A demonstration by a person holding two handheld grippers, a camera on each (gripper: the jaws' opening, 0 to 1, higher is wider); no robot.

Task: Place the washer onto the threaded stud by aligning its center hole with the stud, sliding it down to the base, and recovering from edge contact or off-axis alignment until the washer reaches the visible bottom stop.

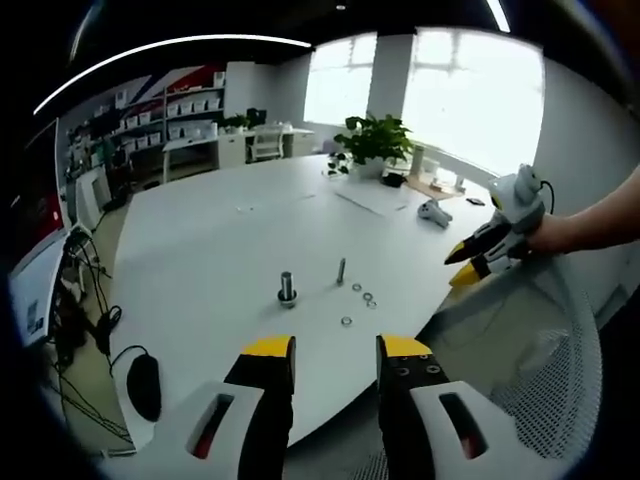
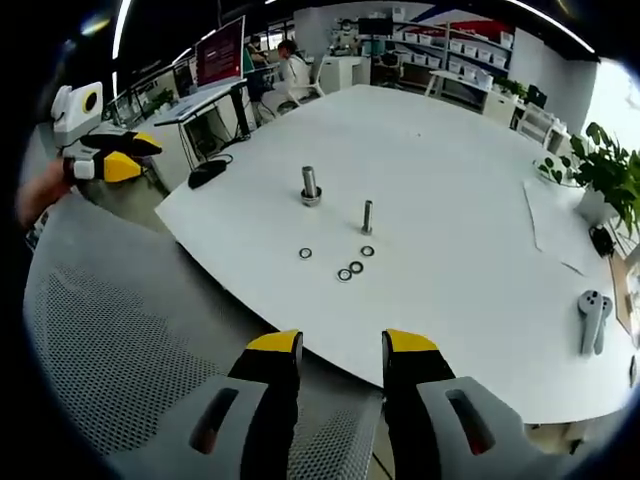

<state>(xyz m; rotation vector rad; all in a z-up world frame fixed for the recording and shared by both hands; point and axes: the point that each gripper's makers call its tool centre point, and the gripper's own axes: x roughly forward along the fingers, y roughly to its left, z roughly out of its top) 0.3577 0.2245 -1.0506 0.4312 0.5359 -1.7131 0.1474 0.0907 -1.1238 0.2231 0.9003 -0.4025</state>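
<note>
The big white table [image 2: 480,200] carries everything that matters, and both grippers are back from its near edge, over a grey mesh chair back [image 2: 110,340].

The left gripper [image 1: 336,352] sits at the bottom centre of the left gripper view, jaws parted with clear table showing between the yellow tips, nothing in them. The right gripper [image 2: 343,346] is the same in its own view: jaws apart, empty. Each also appears at the side of the other's view, the right one [image 1: 480,262] at the right edge of the left gripper view and the left one [image 2: 115,155] at upper left of the right gripper view; from there I cannot tell how far either is open.

Two upright posts stand mid-frame. The stouter stud [image 2: 310,185] stands on a wide base, and the thinner stud [image 2: 367,216] is just to its right in the right gripper view. Both long axes point straight up off the tabletop.

I count four washers [image 2: 345,274] lying flat, between the posts and the near edge: three clustered below the thinner stud, one [image 2: 305,253] apart to the left. None is on a post yet.

The washers lie straight ahead of both sets of jaws. Neither gripper looks clearly nearer.
</note>
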